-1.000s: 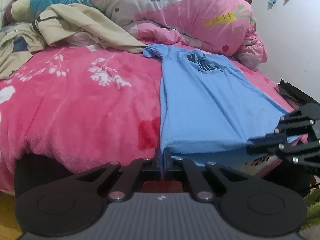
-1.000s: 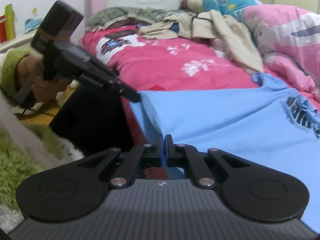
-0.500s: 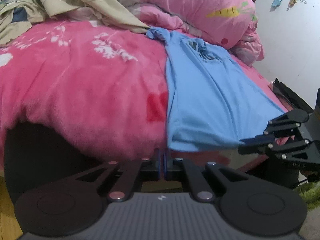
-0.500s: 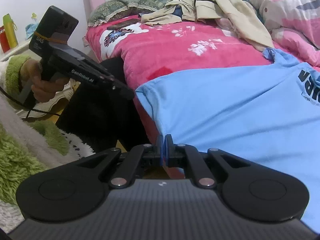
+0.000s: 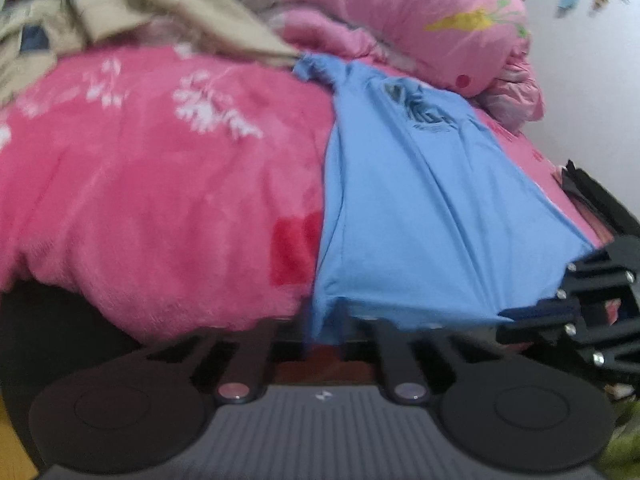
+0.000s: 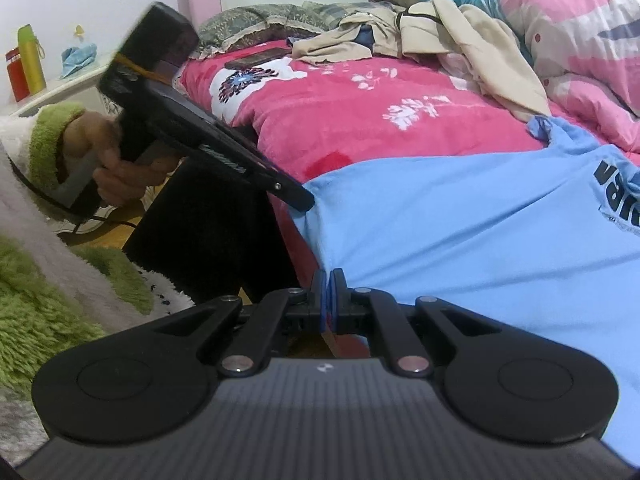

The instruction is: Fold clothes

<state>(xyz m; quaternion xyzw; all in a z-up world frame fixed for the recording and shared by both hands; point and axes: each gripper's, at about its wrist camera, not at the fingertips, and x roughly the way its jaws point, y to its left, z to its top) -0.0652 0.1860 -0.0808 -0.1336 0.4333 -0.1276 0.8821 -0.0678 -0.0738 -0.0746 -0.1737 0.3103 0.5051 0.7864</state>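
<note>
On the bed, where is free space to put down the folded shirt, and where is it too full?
Free: the pink floral blanket, between the light blue T-shirt and the beige clothes pile. Crowded: the head of the bed, with that pile, a dark phone and the pink quilt. Both claws grip the shirt's hem.

Black claw (image 6: 329,300) with blue pads (image 6: 319,300); fuzzy green sleeve (image 6: 48,140).

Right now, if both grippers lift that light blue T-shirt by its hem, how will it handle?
The light blue T-shirt is probably floppy: its hem already sags between the grippers. Likely light, a thin creasing knit. It may drag on the fuzzy pink blanket.
</note>
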